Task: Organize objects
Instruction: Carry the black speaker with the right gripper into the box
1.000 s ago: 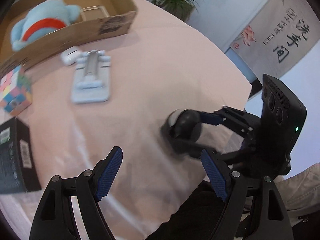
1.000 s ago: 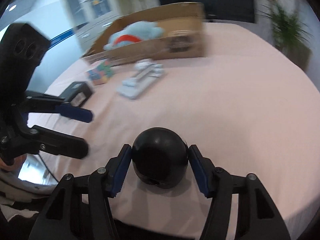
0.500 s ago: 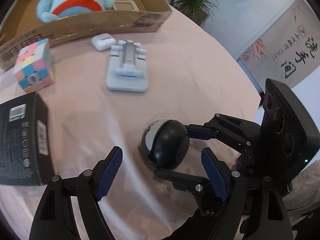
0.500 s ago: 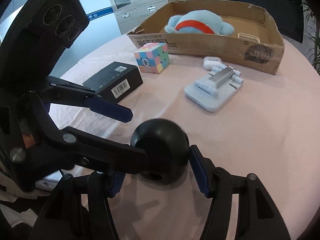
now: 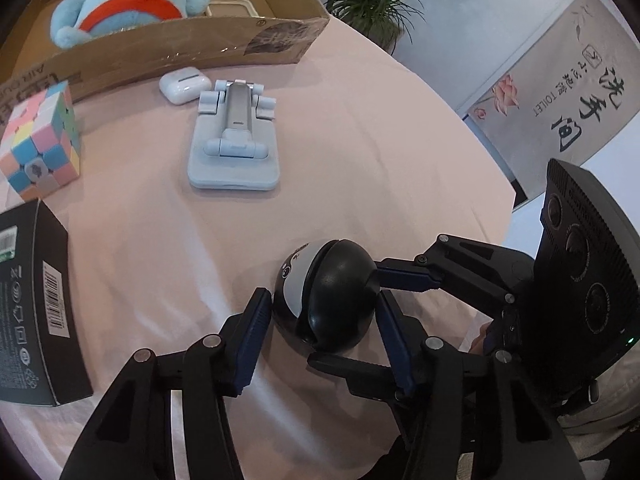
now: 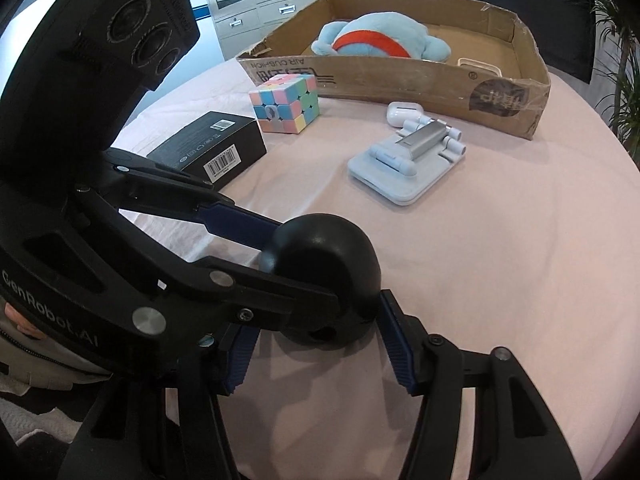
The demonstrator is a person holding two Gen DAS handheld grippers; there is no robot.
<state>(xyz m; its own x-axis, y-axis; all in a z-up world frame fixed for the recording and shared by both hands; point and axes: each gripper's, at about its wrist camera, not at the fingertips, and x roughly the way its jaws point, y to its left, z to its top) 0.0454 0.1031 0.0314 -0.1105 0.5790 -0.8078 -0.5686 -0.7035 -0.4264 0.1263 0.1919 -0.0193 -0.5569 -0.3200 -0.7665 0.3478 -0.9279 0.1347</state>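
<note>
A black ball-shaped gadget (image 5: 336, 280) with a white face on one side rests on the pink tablecloth (image 5: 360, 140). My left gripper (image 5: 323, 298) straddles it from the near side; its jaws are closing and both blue pads (image 5: 256, 320) touch the ball's flanks. My right gripper (image 5: 348, 318) comes in from the right, shut on the same ball. In the right wrist view the ball (image 6: 328, 256) sits between my right gripper's (image 6: 316, 316) pads, with the left gripper (image 6: 308, 264) crossing in from the left and hiding one right pad.
A cardboard box (image 5: 192, 40) at the back holds a blue plush (image 5: 128, 4). In front of it lie a white earbud case (image 5: 184, 86), a pale blue folding stand (image 5: 234, 148), a pastel cube (image 5: 40, 140) and a black carton (image 5: 32, 308). The table's edge curves close on the right.
The left gripper came down over the ball and its jaws narrowed from wide apart to touching it. The right gripper first swung the ball toward the left gripper, then stayed still.
</note>
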